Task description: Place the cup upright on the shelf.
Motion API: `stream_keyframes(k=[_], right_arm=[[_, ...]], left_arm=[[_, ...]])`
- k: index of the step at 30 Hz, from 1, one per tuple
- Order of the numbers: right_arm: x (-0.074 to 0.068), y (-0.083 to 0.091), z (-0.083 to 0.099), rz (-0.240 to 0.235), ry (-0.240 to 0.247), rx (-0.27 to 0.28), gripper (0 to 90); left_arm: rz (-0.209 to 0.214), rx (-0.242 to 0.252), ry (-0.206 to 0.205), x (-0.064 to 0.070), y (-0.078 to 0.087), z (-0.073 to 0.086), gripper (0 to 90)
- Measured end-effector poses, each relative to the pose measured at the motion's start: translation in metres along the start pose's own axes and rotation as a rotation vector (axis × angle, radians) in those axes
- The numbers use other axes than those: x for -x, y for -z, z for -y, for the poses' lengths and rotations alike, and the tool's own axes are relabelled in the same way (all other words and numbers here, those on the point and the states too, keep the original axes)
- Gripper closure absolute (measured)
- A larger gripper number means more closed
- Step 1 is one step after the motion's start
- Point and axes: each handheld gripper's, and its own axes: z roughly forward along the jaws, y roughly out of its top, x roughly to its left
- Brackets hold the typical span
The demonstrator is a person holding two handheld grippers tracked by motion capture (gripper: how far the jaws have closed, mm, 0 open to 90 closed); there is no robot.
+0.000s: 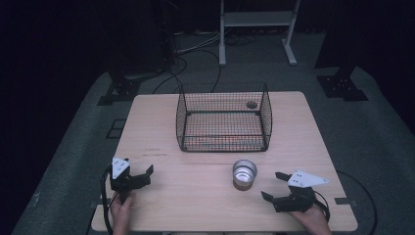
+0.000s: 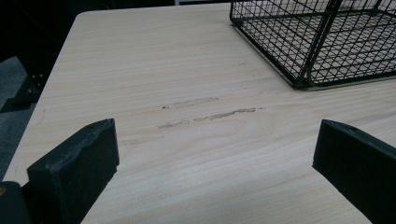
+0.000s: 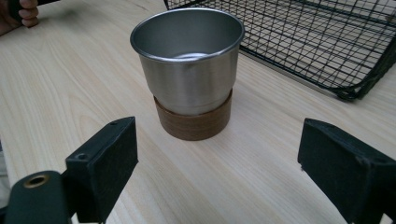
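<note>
Steel cup [image 1: 244,173] stands upright in a brown wooden base [image 3: 193,122] on the table [image 1: 195,196], near-right of centre, just in front of the wire basket [image 1: 224,117]. Cup is untouched, looks empty inside.

My right gripper [image 1: 275,186] sits just right of the cup, jaws spread wide, holding nothing; in the right gripper view the cup [image 3: 188,65] stands between and beyond the 2 jaws, apart from both.

My left gripper [image 1: 142,175] is at the near-left of the table, well apart from the cup, jaws also spread wide and empty, aimed over bare wood with 2 scuff marks [image 2: 210,114].

Basket is at the table's far middle, a small round dark thing [image 1: 251,104] in its far-right corner.
</note>
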Motion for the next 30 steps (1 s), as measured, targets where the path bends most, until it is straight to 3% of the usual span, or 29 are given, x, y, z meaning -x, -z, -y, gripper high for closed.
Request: stream_keyframes(k=[7, 18, 24, 30], right_arm=[[-0.007, -0.006, -0.007, -0.021, 0.018, 0.004, 11.4], [-0.016, -0.021, -0.016, -0.026, 0.07, -0.035, 9.7], [-0.016, -0.03, -0.02, -0.004, 0.079, -0.068, 8.3], [-0.013, -0.037, -0.026, -0.014, 0.075, -0.088, 4.0]], left_arm=[[0.001, 0.0, 0.001, 0.0, 0.0, 0.0, 0.0], [0.0, -0.001, 0.0, 0.0, 0.0, 0.0, 0.0], [0.001, 0.0, 0.001, 0.0, 0.0, 0.0, 0.0], [0.001, 0.0, 0.0, 0.0, 0.0, 0.0, 0.0]])
